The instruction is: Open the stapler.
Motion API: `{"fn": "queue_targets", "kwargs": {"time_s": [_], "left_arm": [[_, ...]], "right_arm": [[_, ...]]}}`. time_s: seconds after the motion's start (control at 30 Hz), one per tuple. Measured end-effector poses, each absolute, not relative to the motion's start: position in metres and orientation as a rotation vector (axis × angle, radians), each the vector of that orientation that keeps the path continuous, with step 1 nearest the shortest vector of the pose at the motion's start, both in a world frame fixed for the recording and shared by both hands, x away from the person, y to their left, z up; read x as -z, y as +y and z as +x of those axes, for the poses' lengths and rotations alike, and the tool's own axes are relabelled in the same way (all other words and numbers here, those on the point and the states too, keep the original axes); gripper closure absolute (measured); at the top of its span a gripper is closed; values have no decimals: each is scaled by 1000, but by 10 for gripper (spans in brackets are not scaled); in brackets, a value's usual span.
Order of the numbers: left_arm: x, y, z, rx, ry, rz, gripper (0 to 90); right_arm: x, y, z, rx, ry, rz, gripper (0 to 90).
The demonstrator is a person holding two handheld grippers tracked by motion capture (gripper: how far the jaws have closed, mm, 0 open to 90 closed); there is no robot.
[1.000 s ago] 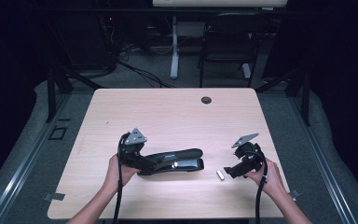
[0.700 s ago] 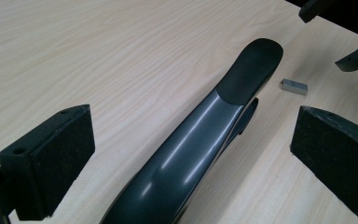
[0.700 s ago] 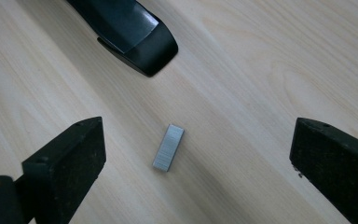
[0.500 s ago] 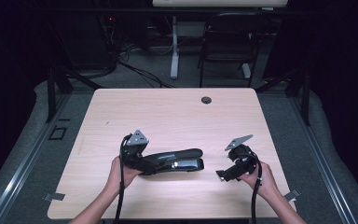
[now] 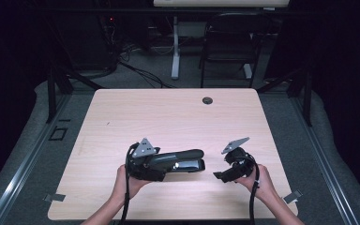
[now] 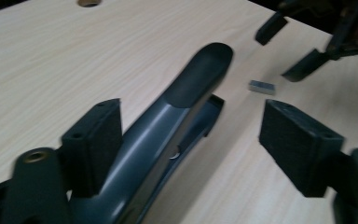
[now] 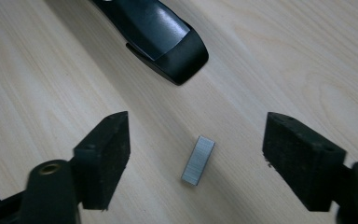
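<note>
A black stapler [image 5: 180, 161] lies flat near the front of the table, nose to the right. My left gripper [image 5: 157, 167] straddles its rear end. In the left gripper view the stapler [image 6: 186, 88] runs past the left pad [image 6: 93, 144], and the right pad stands well off it. These jaws have just been closing and are open around the stapler. My right gripper [image 5: 219, 176] hovers low over a small grey strip of staples [image 7: 198, 160] on the wood. Its jaws have just been closing, and the strip lies untouched between the open pads.
The wooden table [image 5: 168, 117] has a round cable hole [image 5: 207, 100] near its far edge. Beyond it stand a dark chair [image 5: 229, 42] and a desk leg. The person's forearms enter from the bottom edge.
The right gripper has slid left and now covers the staple strip. The left gripper has moved slightly along the stapler. Both pairs of jaws stand narrower than before.
</note>
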State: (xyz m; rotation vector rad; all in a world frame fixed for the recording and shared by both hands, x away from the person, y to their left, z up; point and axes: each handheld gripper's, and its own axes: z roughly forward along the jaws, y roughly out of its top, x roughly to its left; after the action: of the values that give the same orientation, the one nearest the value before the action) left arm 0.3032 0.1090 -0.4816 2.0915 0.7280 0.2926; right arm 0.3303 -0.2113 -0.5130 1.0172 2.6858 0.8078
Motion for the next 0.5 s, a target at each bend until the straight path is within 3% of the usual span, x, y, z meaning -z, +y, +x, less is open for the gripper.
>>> {"fn": "queue_targets", "kwargs": {"time_s": [0.2, 0.5], "left_arm": [[488, 98, 299, -307, 732, 2111, 365], [502, 89, 299, -280, 695, 2136, 541]], "right_arm": [[515, -199, 328, -812, 2702, 983, 449], [521, -182, 326, -766, 2696, 945, 564]]}}
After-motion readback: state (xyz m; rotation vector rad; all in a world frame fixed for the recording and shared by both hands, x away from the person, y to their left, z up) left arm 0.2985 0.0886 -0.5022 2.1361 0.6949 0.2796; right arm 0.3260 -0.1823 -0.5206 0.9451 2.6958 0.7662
